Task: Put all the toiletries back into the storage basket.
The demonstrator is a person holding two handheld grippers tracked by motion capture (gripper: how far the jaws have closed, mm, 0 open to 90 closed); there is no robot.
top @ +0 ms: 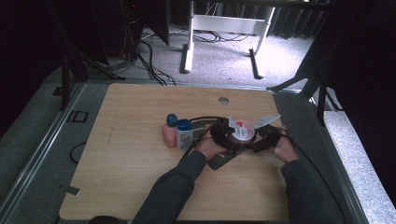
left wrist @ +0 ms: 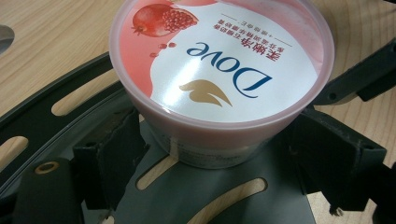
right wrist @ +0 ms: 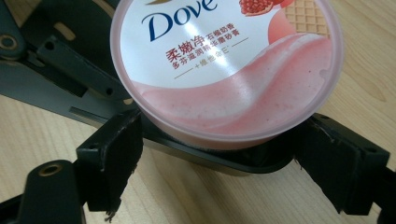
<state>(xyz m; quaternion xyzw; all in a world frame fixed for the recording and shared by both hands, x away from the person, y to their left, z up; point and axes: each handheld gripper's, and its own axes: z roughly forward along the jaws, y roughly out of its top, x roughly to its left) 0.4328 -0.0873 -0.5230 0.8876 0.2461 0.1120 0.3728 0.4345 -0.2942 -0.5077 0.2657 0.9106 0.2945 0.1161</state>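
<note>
- Pink-lidded, the tub (top: 242, 131) is seen in the high view on the wooden table (top: 140, 186), right of centre, flanked by the left gripper (top: 223, 133) and the right gripper (top: 264, 136), each held in a hand.
- Just left of the grippers in that view, a pink bottle (top: 170, 133) and a clear bottle (top: 184, 136), both blue-capped, are stood side by side.
- In the left gripper view, the tub (left wrist: 219, 79) is shown between the left gripper's (left wrist: 219, 158) wide-spread black jaws; its lower wall is framed by the pads, but contact cannot be told. A dark slotted plate (left wrist: 187, 191) lies under the tub.
- In the right gripper view, the tub (right wrist: 229, 65) is seen from the opposite side, with the right gripper (right wrist: 219, 163) spread wide about it; the pads stand just beside the wall, and a grip cannot be confirmed.
- Lid print, a pomegranate and blue lettering, is readable in the gripper views alone; the bottles are given by the high view alone.
</note>
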